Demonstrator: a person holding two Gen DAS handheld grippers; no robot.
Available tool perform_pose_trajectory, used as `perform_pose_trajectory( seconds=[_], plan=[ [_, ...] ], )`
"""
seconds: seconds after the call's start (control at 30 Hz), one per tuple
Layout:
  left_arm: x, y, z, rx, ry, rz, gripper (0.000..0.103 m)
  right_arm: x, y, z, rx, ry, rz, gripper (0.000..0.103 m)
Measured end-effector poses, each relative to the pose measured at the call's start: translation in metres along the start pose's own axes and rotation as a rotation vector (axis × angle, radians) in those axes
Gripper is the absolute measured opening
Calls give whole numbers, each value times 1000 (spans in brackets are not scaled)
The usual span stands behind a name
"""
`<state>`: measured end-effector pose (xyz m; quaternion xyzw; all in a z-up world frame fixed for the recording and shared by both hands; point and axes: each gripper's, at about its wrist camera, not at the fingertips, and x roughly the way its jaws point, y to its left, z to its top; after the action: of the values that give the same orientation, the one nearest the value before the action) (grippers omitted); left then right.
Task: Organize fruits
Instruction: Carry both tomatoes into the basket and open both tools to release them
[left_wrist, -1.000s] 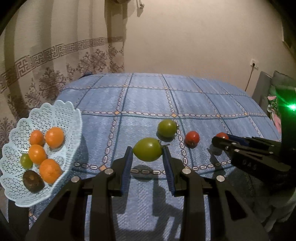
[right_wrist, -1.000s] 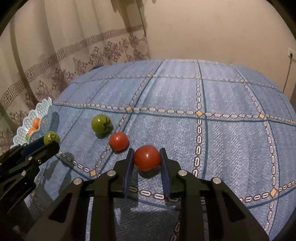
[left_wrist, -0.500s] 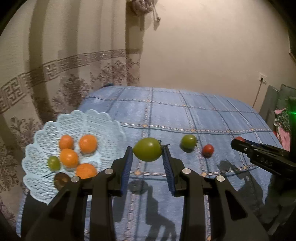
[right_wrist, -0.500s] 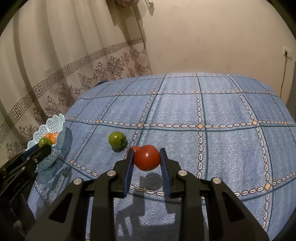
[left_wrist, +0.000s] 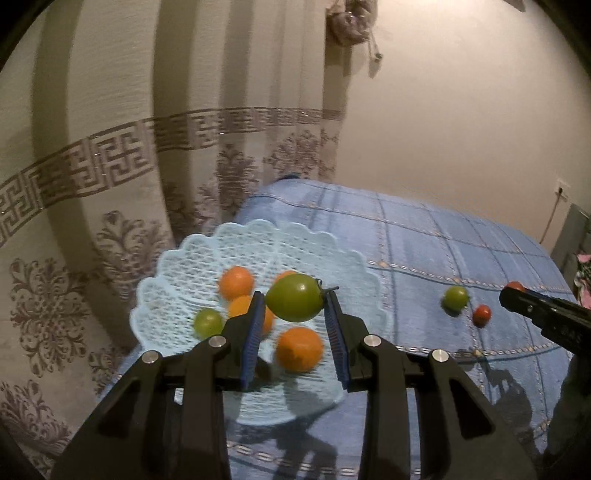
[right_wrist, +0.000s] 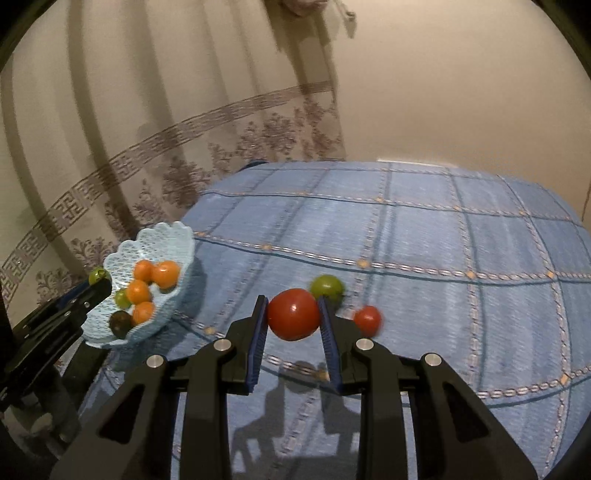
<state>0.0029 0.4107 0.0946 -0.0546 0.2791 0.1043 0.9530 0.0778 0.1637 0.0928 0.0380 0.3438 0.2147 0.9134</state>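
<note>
Home — curtain (left_wrist: 110, 155), bedspread (right_wrist: 424, 236), wall socket (left_wrist: 560, 188)

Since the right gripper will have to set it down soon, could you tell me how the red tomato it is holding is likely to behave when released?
The red tomato is round and glossy, so it would probably roll on the flat blue cloth. Its smooth skin could slip between the right gripper pads. It probably bruises if squeezed harder or dropped.

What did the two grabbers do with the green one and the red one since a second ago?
The left gripper lifted the big green tomato off the blue cloth and carried it leftward over the basket. The right gripper lifted the big red tomato. Both stay clamped. The small green tomato and small red tomato stayed put.
</note>
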Motion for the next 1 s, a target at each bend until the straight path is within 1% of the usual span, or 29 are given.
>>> perform_pose_trajectory(
  seconds=[0.2, 0.53, 0.7, 0.87, 0.9, 0.93, 1.0],
  plan=[
    [0, 24, 0, -26, -3, 16, 34, 13, 41, 10, -34, 1, 53, 28],
    [5, 44, 2, -66, 15, 16, 34, 40, 98, 20, -33, 5, 159, 28],
    [7, 46, 3, -73, 19, 16, 34, 52, 112, 21, -25, 16, 177, 28],
    [9, 46, 3, -78, 24, 14, 36, 63, 114, 22, -12, 29, 173, 29],
    [10, 47, 4, -83, 26, 13, 44, 63, 114, 22, -9, 26, 174, 29],
    [10, 48, 4, -92, 25, 14, 57, 64, 113, 22, -8, 25, 176, 29],
    [9, 50, 3, -101, 19, 21, 62, 64, 113, 22, -9, 26, 184, 29]
  ],
)
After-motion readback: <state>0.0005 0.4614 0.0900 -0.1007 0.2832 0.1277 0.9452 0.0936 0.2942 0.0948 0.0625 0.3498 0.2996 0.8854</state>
